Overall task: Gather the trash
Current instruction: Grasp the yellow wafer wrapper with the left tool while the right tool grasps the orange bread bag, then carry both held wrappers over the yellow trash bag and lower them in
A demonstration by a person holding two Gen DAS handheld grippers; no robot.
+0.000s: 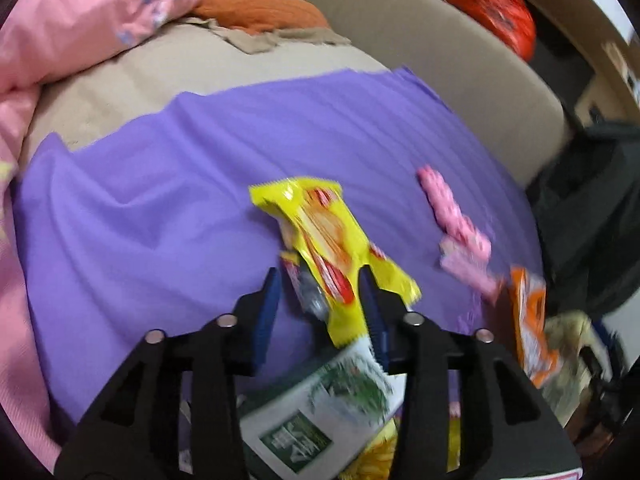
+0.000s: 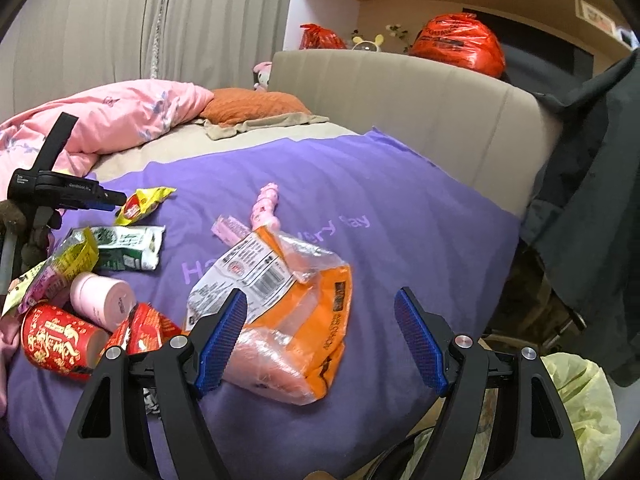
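Right now we are holding a yellow snack wrapper (image 1: 324,248) in our left gripper (image 1: 320,292). Its blue fingers (image 1: 269,312) are closing on the wrapper's lower end, so the wrapper is sticking up and away from us, long way pointing forward. In the right wrist view we are seeing the same wrapper (image 2: 142,204) being held just above the purple blanket (image 2: 400,220) on the bed.

Our right gripper (image 2: 320,336) is holding nothing. Its fingers (image 2: 224,332) are standing wide open. An orange and clear plastic bag (image 2: 288,312) is lying right in front of them, partly between them and nearer the left finger. Its long side is running from near us out toward the far side of the bed, a bit slanted. We are thinking the right hand is the nearer one for this bag.

More trash is waiting to the left: a green and white packet (image 2: 128,248), a pink cup (image 2: 102,300), a red can (image 2: 60,344) and a red packet (image 2: 146,328), all close together. A pink wrapper (image 2: 264,210) is lying farther out on the blanket.

A pale yellow bag (image 2: 580,408) is sitting low on the right, beside the bed. We are guessing the trash is going there, but we cannot tell for sure.
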